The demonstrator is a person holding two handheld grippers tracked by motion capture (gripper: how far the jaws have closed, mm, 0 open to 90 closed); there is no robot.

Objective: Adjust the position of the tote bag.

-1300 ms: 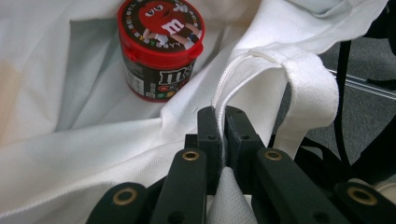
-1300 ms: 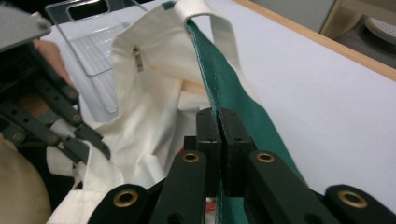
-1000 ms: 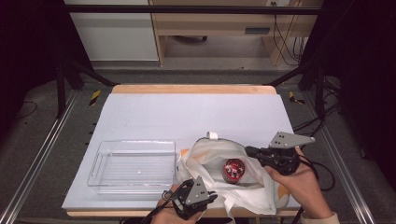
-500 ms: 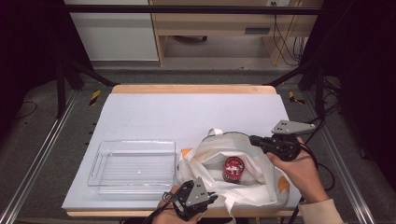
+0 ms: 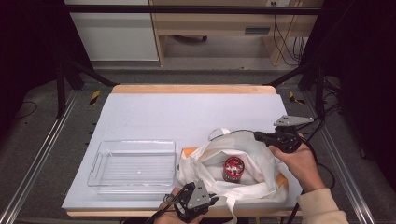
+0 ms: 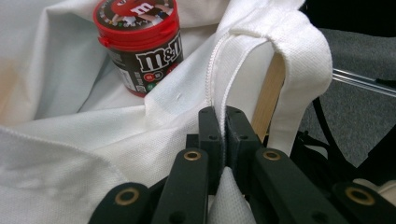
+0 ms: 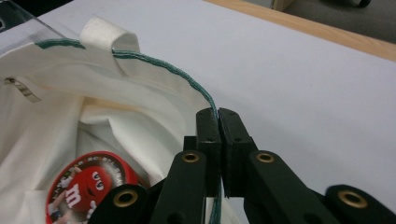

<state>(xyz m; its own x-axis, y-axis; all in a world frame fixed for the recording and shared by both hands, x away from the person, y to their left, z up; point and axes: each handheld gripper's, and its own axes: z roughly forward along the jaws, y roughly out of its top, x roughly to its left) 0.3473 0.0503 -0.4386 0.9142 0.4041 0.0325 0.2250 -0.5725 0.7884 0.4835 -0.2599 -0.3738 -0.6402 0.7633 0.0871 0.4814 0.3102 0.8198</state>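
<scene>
White cloth bag [image 5: 254, 161] rim pinched by left gripper [image 5: 211, 201] and right gripper [image 5: 258, 136], both clamped tight, spreading mouth (candy jar [image 5: 233, 168] exposed).

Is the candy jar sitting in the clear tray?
No, the candy jar sits inside the white bag, beside the tray.

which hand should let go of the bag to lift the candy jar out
Right, probably. The right gripper pinches the white bag rim beside the M&M's jar; the left gripper pins the near edge, anchoring it.
</scene>
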